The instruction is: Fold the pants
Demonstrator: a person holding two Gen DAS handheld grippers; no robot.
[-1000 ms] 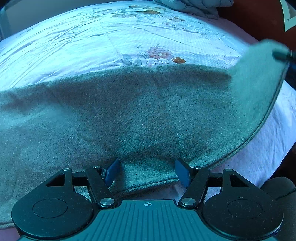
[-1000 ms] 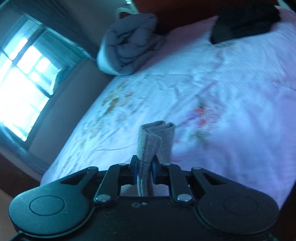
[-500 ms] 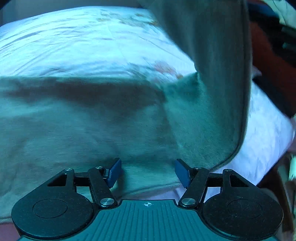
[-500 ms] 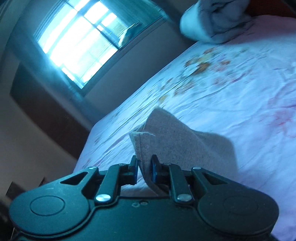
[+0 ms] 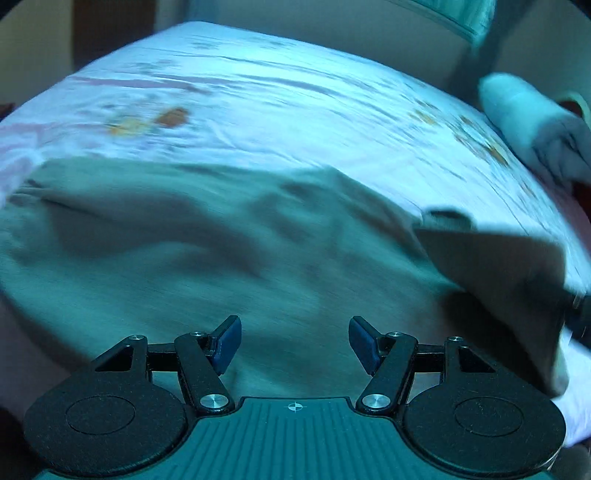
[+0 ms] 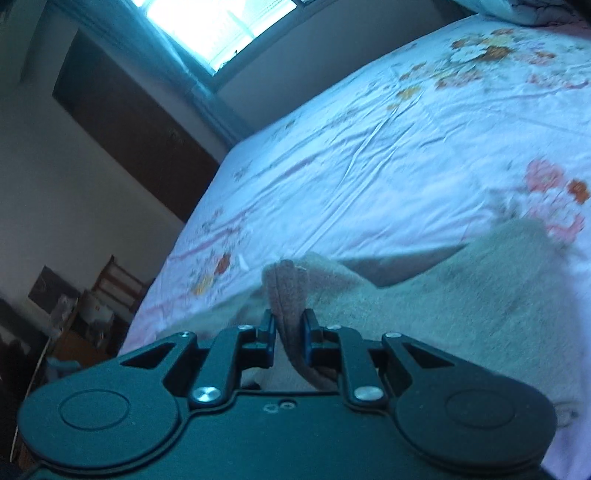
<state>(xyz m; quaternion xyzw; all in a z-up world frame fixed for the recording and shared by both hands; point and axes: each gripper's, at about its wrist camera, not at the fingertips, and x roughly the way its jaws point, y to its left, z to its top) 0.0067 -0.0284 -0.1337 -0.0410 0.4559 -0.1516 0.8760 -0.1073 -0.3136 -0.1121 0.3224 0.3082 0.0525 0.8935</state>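
Grey-green pants point(image 5: 207, 251) lie spread on a floral bed sheet point(image 5: 295, 110). My left gripper point(image 5: 294, 341) is open and empty, its blue pads just above the near part of the pants. My right gripper point(image 6: 289, 330) is shut on a bunched edge of the pants point(image 6: 286, 291) and holds it low over the rest of the fabric point(image 6: 461, 295). In the left wrist view that held end shows as a raised flap point(image 5: 498, 273) at the right, doubled over the flat part.
A rolled grey blanket point(image 5: 535, 122) lies at the bed's far right corner. A window point(image 6: 225, 26), a dark wall panel point(image 6: 122, 122) and low furniture with clutter point(image 6: 92, 314) stand beyond the bed's left edge.
My right gripper has carried the pants end up and across, then down onto the rest of the fabric. The left view has swung; the left gripper stays open.
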